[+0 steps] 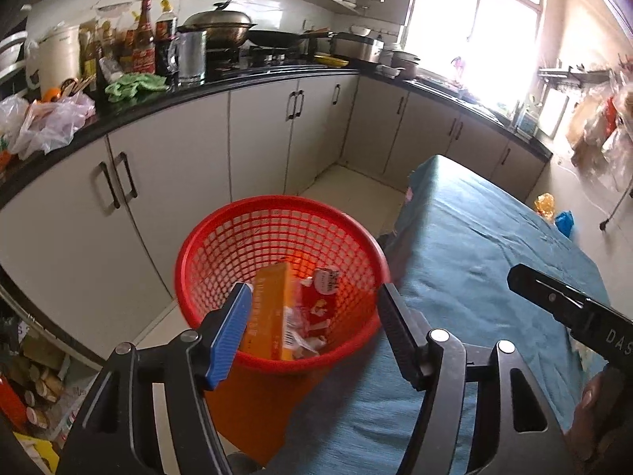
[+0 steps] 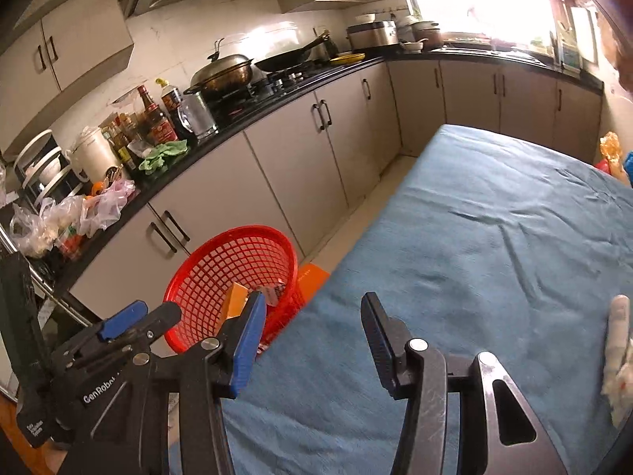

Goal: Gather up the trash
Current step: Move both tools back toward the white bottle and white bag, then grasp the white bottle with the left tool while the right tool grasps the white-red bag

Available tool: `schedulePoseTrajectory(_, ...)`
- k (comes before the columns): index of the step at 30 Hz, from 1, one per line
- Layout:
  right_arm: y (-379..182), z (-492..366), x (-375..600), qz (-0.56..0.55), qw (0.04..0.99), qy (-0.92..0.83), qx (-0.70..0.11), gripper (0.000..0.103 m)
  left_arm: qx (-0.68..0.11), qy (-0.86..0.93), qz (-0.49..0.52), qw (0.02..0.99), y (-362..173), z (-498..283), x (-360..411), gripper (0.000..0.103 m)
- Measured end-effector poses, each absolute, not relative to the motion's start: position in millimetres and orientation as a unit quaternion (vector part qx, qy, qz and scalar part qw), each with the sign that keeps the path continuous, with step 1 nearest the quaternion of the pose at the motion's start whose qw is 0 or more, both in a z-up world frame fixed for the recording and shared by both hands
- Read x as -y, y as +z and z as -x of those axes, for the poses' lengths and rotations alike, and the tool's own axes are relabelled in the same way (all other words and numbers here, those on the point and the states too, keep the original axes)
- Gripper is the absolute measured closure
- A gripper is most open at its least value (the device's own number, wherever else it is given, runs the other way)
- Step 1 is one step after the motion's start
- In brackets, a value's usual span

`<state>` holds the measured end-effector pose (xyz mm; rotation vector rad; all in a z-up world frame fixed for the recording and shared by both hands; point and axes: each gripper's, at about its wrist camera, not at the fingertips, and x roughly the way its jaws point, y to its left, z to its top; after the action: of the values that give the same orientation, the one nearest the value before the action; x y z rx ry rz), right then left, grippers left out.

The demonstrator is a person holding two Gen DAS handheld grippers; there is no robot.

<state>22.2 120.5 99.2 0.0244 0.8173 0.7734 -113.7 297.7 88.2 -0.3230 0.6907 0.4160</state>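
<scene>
Red basket beside blue-clothed worktop, holding orange box and red-and-white wrappers. Left tongs agape above basket, gripping nothing. Right tongs likewise agape and empty over worktop edge.

Left gripper: black frame, silver rivets — one pad blue and ribbed, the other black.
Right gripper: matched it, same black frame; white "GenRobot" lettering showed on the left gripper's body beside it.
</scene>
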Motion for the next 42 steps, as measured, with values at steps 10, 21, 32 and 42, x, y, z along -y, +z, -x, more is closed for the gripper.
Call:
schedulePoseTrajectory(10,97.6,-24.2,7.3,-0.063,0.876,0.287,-0.383,0.049,-0.360,0.129,0.113,0.917,90.5,86.9,-218.7,0.035)
schedulePoseTrajectory(21,75.1,-75.9,180.3,-0.154,0.881,0.111,-0.433,0.044,-0.401,0.025,0.073,0.913,82.9,42.8,-113.8,0.034)
schedulePoseTrajectory(32,32.9,-122.6,175.6,-0.158,0.849,0.117,-0.490,0.042,-0.432,-0.016,0.061,0.900,90.2,4.5,-53.1,0.033)
schedulePoseTrajectory(42,45.6,-104.8,210.0,-0.200,0.869,0.145,-0.428,0.069,-0.453,-0.025,0.076,0.888,77.7,-47.9,-3.0,0.033)
